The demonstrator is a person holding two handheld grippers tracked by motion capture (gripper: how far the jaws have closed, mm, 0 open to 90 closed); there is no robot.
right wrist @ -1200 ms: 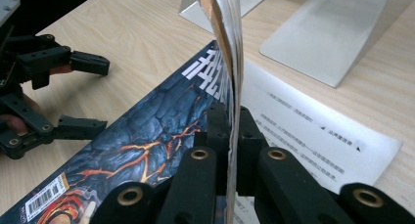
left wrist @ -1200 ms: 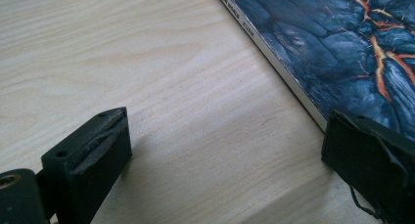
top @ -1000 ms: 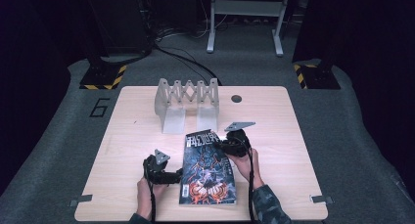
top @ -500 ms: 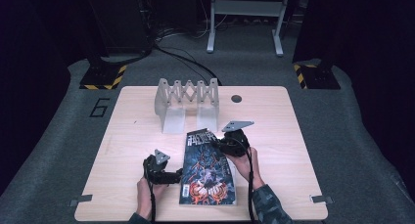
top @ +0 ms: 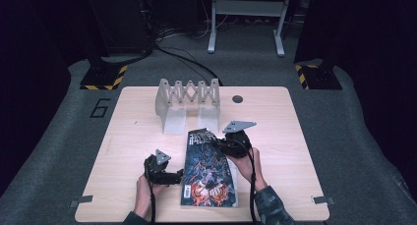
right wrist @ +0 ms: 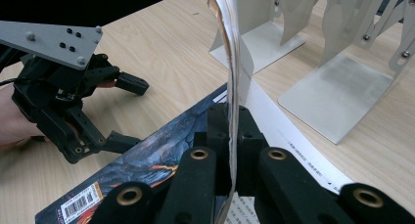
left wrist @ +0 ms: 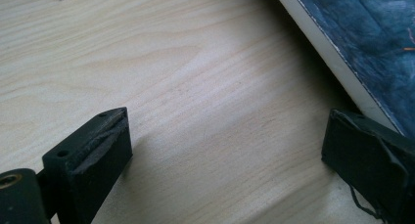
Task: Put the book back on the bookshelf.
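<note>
Black right gripper (right wrist: 230,136) clamped on book (top: 209,168) cover; left gripper (left wrist: 235,150) jaws apart beside book's edge.

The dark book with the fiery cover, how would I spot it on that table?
Find the pale wooden table, then the grey zigzag rack at its far edge. The book lies flat just nearer the person, between the two claws; the right claw pinches its lifted cover. It is the only dark, printed thing there.
</note>
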